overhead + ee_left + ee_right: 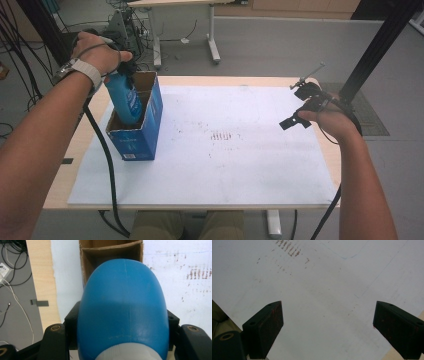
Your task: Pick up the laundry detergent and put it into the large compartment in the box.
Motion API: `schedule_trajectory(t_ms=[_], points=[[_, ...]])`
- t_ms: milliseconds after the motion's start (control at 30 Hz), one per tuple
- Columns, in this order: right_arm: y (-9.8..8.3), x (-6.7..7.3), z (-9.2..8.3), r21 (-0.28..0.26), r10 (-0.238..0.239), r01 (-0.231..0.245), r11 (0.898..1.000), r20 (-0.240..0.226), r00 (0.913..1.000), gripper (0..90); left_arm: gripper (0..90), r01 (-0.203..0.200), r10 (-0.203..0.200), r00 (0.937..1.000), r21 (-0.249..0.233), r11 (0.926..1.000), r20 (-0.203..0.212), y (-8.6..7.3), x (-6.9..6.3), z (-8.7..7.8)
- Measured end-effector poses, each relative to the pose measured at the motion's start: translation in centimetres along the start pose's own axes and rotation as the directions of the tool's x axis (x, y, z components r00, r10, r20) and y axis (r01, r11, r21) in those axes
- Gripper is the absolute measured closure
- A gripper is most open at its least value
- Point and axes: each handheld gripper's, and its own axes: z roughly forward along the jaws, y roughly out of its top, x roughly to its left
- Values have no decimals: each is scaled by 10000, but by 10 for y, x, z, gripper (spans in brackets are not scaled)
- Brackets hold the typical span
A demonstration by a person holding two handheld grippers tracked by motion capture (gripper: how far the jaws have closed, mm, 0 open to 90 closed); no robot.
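Filling the near foreground of the left gripper view, the blue bottle (123, 312) is being gripped between the jaws of the left hand-held gripper (122, 340), its pale cap end toward the camera and its rounded base pointing down at the open blue cardboard box (112, 255). From the high view the bottle (124, 100) is already sitting partly inside the box (142, 132), which is standing near the left edge of the white sheet (225, 165) on the table (75, 145). The step in hand looks like lowering the bottle into its compartment. To do it well, the left hand-held gripper (122, 67) should be keeping the bottle tilted in line with the opening, steering clear of the cardboard divider and the box walls, and going down slowly so the light box is not pushed or tipped. Letting go should be waiting until the base is resting on the bottom. Off to the right, the right hand-held gripper (300, 107) is hovering over the sheet with its jaws wide apart and nothing between them (327, 322); it could be steadying the box if it starts sliding
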Motion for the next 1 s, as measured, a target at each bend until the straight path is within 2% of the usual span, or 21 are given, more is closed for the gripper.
schedule_trajectory(t_ms=[700, 1000], points=[[-1, 0, 3, 11, 19, -19, 10000, -18, 10000, 93, 388, -9, 10, 9999, -73, 10000, 105, -1, 5, 21], [-1, 0, 5, 45, 28, -28, 10000, -37, 10000, 92, 388, -19, 20, 9998, -53, 10000, 177, -1, 5, 36]])
